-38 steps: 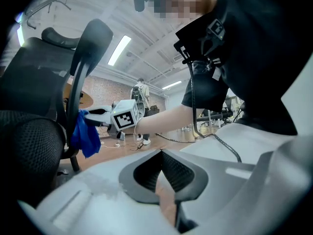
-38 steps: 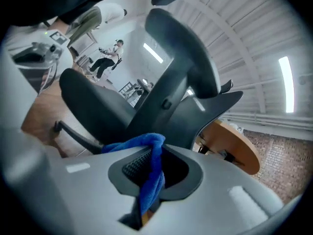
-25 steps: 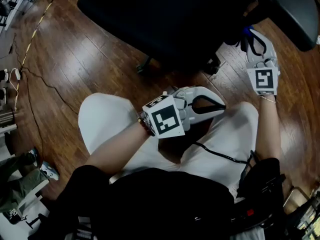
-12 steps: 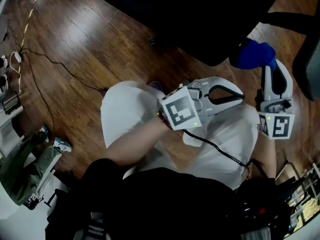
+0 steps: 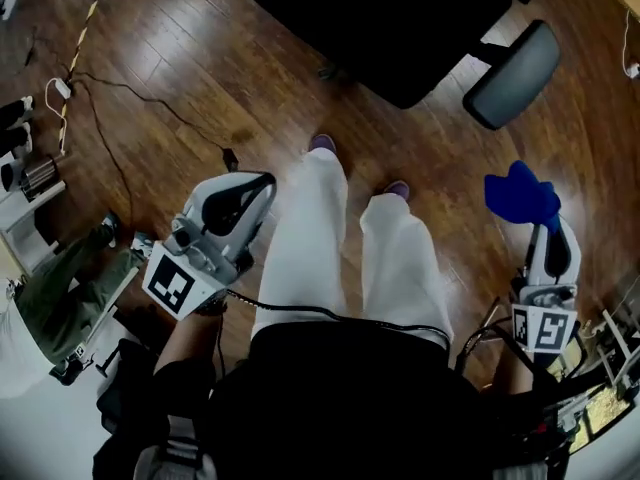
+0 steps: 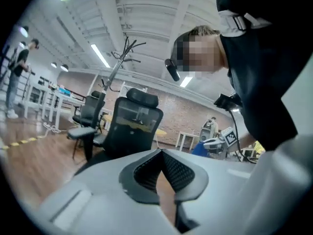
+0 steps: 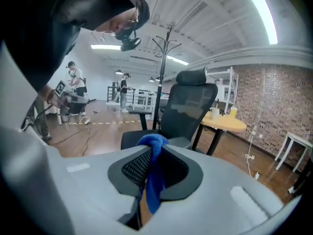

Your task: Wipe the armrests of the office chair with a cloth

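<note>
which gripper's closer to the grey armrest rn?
Right. The right gripper, holding the cloth, is below the armrest in the head view; the left gripper is farther, beyond both legs.

Your blue cloth (image 5: 520, 196) sticks out bunched, pinched in your right tool (image 5: 543, 226). The black office chair (image 5: 390, 28) stands ahead, its grey armrest (image 5: 512, 73) well apart from the cloth.

The person wears white trousers (image 5: 310, 238), a black top (image 5: 340, 398) and purple shoes (image 5: 322, 144). The left gripper (image 5: 266, 180) and right gripper (image 5: 546, 226) are pale grey with black ribbed fingers (image 6: 181, 173). Each has a white cube (image 5: 170, 284) with black squares. A thin black cable (image 5: 330, 314) runs across the waist.
</note>
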Demonstrator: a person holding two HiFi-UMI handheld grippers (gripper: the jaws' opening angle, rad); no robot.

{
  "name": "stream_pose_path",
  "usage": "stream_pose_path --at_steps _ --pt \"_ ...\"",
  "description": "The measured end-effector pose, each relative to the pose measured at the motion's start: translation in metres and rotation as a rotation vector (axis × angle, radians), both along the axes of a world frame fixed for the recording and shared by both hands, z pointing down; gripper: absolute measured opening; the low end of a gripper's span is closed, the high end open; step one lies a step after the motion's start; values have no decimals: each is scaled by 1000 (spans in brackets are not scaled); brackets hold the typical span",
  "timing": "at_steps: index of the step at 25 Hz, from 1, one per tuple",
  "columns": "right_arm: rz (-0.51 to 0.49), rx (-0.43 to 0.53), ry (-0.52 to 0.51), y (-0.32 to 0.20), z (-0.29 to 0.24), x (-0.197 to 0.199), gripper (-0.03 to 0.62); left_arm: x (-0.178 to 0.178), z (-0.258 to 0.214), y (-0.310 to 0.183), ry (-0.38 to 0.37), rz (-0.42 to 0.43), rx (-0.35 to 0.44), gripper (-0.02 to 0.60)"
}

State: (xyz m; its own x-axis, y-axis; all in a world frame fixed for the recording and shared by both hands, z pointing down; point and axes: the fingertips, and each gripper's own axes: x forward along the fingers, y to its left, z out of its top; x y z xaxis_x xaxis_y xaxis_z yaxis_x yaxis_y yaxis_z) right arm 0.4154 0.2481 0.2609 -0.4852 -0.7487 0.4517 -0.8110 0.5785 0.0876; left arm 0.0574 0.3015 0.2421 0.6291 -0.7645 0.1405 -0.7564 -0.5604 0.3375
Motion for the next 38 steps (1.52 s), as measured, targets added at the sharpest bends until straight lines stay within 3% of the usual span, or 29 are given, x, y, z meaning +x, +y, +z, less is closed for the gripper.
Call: stream_pose_path --at_steps 3,6,8,10,13,17,19,22,24,27,30,33,38 --pt "62 77 -33 -2 -62 -28 40 -60 -77 16 -76 -114 13 6" --pt "71 180 -72 -17 -108 -97 40 -130 -133 8 -3 -197 89 6" --pt "91 214 -134 -30 -139 -139 40 -159 -173 -11 53 -193 131 6" --pt "164 243 -188 -37 -167 -160 40 -166 -208 -41 88 -85 188 6" --pt "307 279 -181 -30 -181 -191 41 -182 -247 -89 81 150 305 6" --pt "354 255 -242 1 -199 -233 42 -187 -294 -83 116 291 397 6" --pt "369 269 -262 9 -210 -239 43 -169 -285 -75 151 364 381 6" --pt "369 301 -297 16 -215 -246 43 -125 -288 -59 275 461 336 6" --pt "359 308 -280 19 -209 -250 43 -108 -295 -50 307 471 360 6" --pt "394 285 -264 21 -200 -257 43 -111 -295 -57 325 500 363 6" --pt "426 304 -290 22 -218 -272 41 -125 -298 -77 300 567 355 6" --pt "486 382 -312 26 -248 -284 41 -131 -302 -94 252 634 350 6" --pt "561 423 -331 27 -253 -304 40 -124 -257 -94 190 739 270 6"
